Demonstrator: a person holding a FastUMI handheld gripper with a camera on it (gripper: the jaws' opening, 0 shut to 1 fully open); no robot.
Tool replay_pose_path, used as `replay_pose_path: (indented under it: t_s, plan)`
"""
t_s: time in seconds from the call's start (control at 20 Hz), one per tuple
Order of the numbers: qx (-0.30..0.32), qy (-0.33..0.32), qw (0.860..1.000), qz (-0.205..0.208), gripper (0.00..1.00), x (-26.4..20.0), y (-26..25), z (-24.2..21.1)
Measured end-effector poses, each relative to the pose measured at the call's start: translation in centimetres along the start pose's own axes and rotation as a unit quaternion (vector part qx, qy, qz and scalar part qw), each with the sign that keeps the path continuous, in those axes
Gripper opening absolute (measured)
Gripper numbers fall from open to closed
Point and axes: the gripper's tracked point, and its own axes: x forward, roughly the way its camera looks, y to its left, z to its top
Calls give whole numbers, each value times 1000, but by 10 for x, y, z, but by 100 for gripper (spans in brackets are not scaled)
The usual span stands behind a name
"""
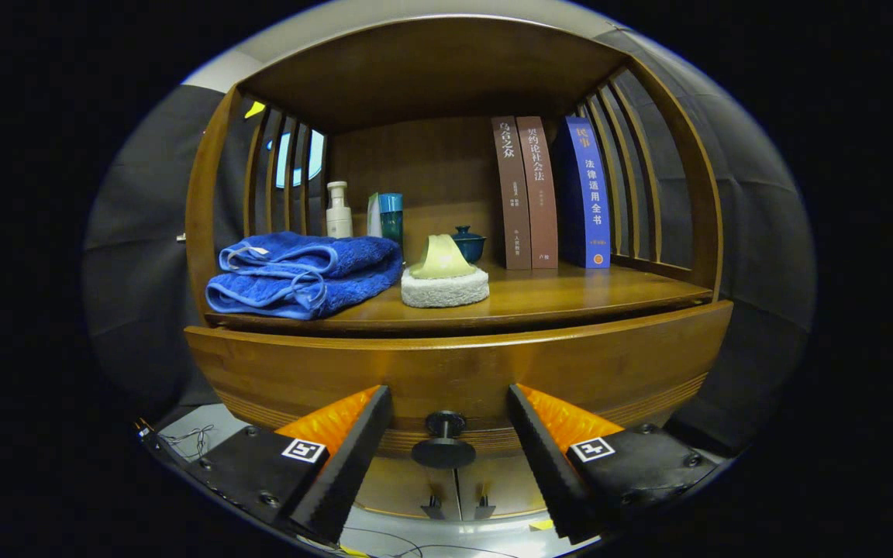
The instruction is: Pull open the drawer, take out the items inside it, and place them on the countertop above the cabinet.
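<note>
The wooden drawer front (446, 364) stretches across the cabinet right in front of me. Its dark round knob (444, 439) sits between my two fingers, with a gap on each side. My gripper (448, 391) is open and touches nothing. A thin dark gap runs between the drawer's top edge and the countertop (570, 298) above it. The drawer's inside is hidden.
On the countertop lie a folded blue towel (303, 273), a white pad with a yellow piece on top (444, 280), a pump bottle (338, 211), a teal container (391, 217), a small blue lidded cup (468, 242) and three upright books (551, 194). Two small door handles (458, 508) sit below the drawer.
</note>
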Motion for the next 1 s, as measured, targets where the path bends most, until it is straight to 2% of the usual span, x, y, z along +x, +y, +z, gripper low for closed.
replay_pose_path:
  t_s: [0.2,0.4,0.6,0.75,1.0]
  plan:
    - [2,-8,1000,-13,98,8,-5,6]
    - [29,-12,999,-9,98,10,-4,6]
    - [27,-4,1000,0,100,5,1,11]
    - [14,-12,1000,0,100,-18,-1,30]
    - [28,-41,999,-8,100,-59,-9,75]
